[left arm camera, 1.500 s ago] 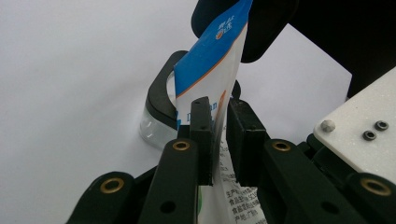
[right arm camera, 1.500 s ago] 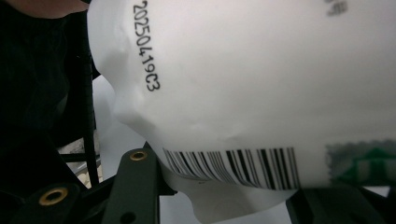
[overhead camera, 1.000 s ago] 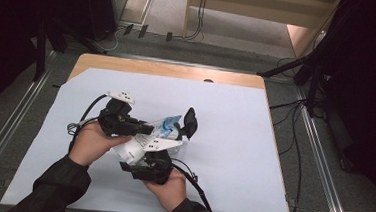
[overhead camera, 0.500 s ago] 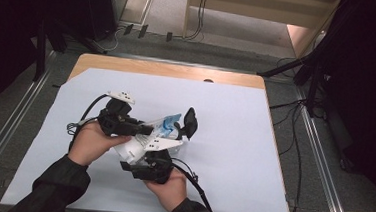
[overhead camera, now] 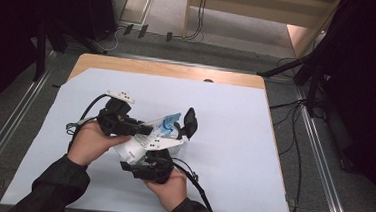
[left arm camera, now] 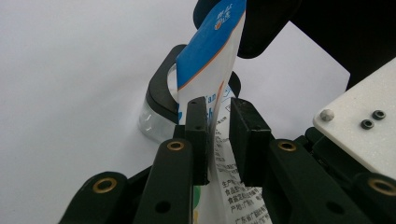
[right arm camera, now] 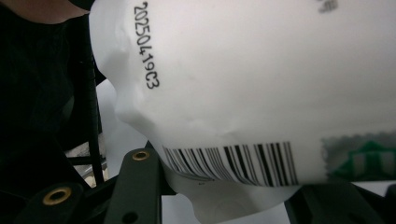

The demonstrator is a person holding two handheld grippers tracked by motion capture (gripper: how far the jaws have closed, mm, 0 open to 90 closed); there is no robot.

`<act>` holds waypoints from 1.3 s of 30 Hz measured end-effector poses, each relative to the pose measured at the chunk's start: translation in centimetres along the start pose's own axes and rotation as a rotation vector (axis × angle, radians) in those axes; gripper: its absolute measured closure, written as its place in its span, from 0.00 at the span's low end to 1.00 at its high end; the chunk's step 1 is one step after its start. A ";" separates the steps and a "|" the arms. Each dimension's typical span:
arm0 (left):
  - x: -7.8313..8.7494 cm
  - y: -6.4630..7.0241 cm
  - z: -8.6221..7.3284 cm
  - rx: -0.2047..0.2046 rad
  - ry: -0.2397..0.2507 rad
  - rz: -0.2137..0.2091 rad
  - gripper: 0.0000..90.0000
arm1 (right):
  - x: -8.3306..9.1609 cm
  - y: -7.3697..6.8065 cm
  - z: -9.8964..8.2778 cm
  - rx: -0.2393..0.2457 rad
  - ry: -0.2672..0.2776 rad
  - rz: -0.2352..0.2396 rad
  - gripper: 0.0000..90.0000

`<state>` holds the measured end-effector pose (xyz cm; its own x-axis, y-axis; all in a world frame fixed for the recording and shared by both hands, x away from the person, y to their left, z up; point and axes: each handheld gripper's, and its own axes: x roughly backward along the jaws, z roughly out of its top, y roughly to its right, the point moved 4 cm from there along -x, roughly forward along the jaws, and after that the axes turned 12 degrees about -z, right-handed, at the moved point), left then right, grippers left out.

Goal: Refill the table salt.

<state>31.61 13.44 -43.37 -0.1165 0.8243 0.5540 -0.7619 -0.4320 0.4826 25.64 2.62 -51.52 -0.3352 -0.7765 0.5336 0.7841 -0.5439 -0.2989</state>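
A white pouch with a blue top (overhead camera: 167,123) hangs between my two grippers above the middle of the table. My left gripper (overhead camera: 149,130) comes in from the left. In the left gripper view its jaws (left arm camera: 218,105) pinch the pouch (left arm camera: 210,51) partway up its printed side. My right gripper (overhead camera: 176,133) reaches up from below, one black jaw standing beside the pouch's blue end. In the right gripper view (right arm camera: 224,196) the pouch's bulging white body (right arm camera: 243,84) with a barcode sits between the jaws. A clear round container with a black rim (left arm camera: 156,109) lies on the sheet under the pouch.
A white sheet (overhead camera: 234,139) covers the wooden table (overhead camera: 178,70). Free room lies on the sheet's right half and far side. Cables trail from both grippers, and metal rails run along the floor on both sides.
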 end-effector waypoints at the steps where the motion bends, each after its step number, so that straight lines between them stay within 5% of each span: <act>1: 0.0 0.0 0.0 0.000 0.000 0.001 0.87 | 0.0 0.0 0.0 -0.001 0.000 0.001 0.68; 39: 0.0 0.1 0.1 -0.006 0.011 0.000 0.87 | 0.2 -0.2 0.3 0.020 -0.001 0.004 0.68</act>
<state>31.60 13.36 -43.26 -0.1235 0.8282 0.5466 -0.7656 -0.4300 0.4785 25.54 2.73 -51.13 -0.3317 -0.7781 0.5334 0.7958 -0.5345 -0.2848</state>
